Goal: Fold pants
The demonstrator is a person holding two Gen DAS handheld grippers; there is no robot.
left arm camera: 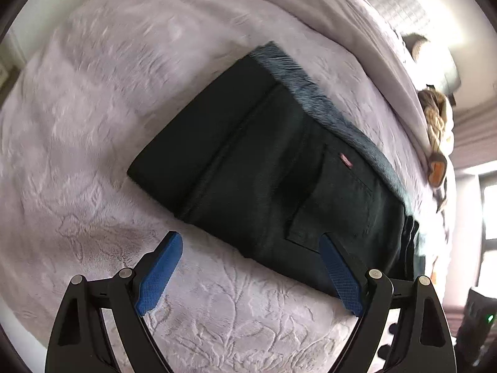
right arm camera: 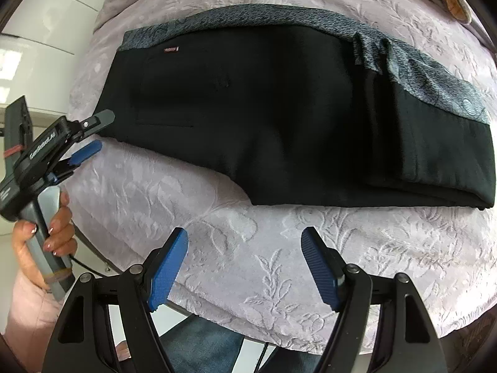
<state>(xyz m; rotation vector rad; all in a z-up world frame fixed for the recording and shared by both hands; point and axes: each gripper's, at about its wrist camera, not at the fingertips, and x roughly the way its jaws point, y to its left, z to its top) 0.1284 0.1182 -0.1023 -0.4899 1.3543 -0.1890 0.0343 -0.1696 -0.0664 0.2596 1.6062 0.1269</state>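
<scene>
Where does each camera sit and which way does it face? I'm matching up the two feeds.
Left wrist: rides the left tongs, looking down at the black pants on the bedspread; only its own blue fingers show.
Right wrist: rides the right tongs, facing the pants; the left tongs and hand show.
Shared: pants, red tag.

Pale lilac embossed floral blanket [right arm camera: 217,217] covers the bed surface, leaf and flower relief all over. Grey fuzzy textile [right arm camera: 435,74] lies flat on it as a strip along the far side. Brown-and-cream plush toy [left arm camera: 436,130] sits at the bed's far edge. Window [left arm camera: 487,211] at far right, bright.
</scene>
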